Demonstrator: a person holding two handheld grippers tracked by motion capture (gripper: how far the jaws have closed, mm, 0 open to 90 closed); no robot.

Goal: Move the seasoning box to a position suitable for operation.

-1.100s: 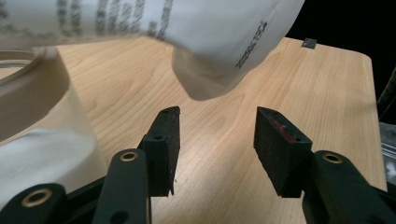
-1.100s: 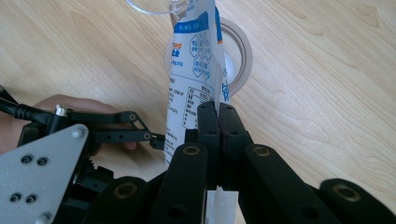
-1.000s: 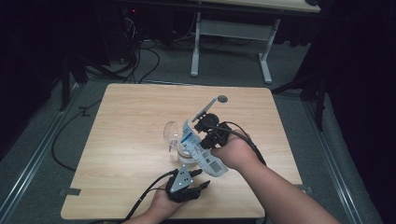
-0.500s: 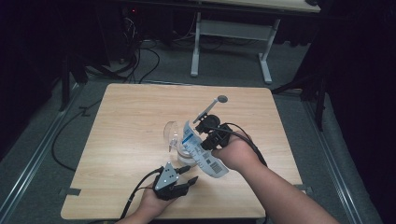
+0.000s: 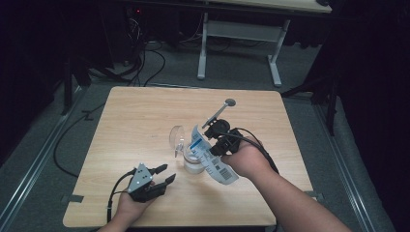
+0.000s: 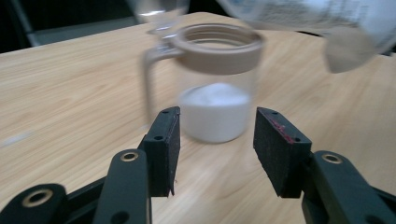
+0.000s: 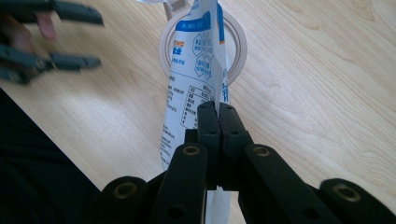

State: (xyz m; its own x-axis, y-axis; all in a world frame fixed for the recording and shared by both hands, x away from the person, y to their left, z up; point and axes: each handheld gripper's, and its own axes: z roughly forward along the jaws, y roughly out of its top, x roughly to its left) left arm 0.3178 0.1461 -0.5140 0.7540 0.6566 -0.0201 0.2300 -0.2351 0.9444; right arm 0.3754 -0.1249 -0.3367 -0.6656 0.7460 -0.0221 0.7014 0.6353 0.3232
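Holding white powder: jar [image 6: 217, 84].

Tables: two. One wooden table [image 5: 135, 121] under the work; one second table [image 5: 241, 29] at the back, its white legs lit.
Jars: one. Clear glass jar [image 6: 217, 88] with a tan rim, white powder in the bottom, hinged lid [image 5: 177, 137] standing open.
Bags: one. White printed bag [image 7: 194, 70] with blue markings, tilted over the jar mouth.
Grippers: two. Left gripper [image 5: 163, 175] with jaws apart; right gripper [image 7: 218, 112] with jaws pressed on the bag's edge.
Hands: two, one per gripper.
Cables on the floor: several, count unclear in the dark.
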